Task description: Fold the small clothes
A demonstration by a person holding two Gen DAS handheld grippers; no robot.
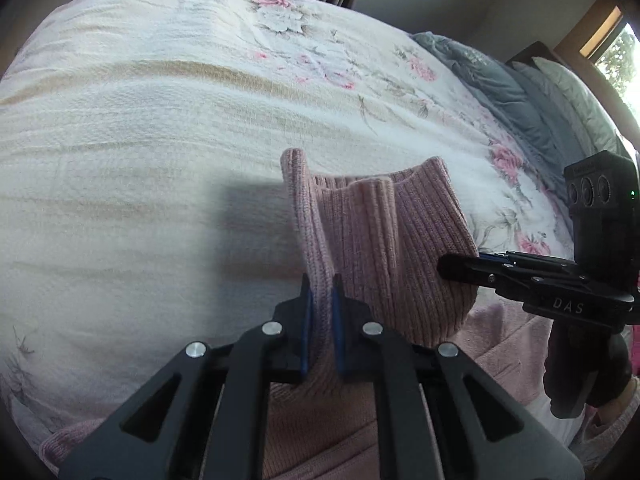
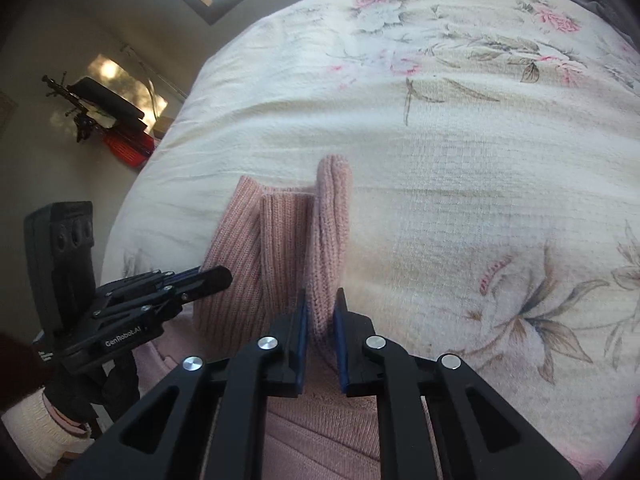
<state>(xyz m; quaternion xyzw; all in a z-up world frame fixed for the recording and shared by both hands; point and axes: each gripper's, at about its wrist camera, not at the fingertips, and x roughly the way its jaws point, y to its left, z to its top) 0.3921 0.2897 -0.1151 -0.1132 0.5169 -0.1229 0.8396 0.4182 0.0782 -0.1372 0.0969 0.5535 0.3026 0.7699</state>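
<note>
A: Left wrist view: left gripper [image 1: 322, 320] is pinching the pink knit garment [image 1: 384, 240], jaws nearly closed.
B: Right gripper [image 2: 322, 320] is clamping it likewise, above the floral bedspread [image 2: 440, 160].

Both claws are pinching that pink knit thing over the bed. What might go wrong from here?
Each gripper, left and right, clamps only a narrow ribbed edge of the pink knit, so the stretchy fabric may slip out when pulled. The middle sags in loose folds between them, so it might land creased on the bedspread. More pink fabric lies just under the grippers and could be dragged along.
</note>
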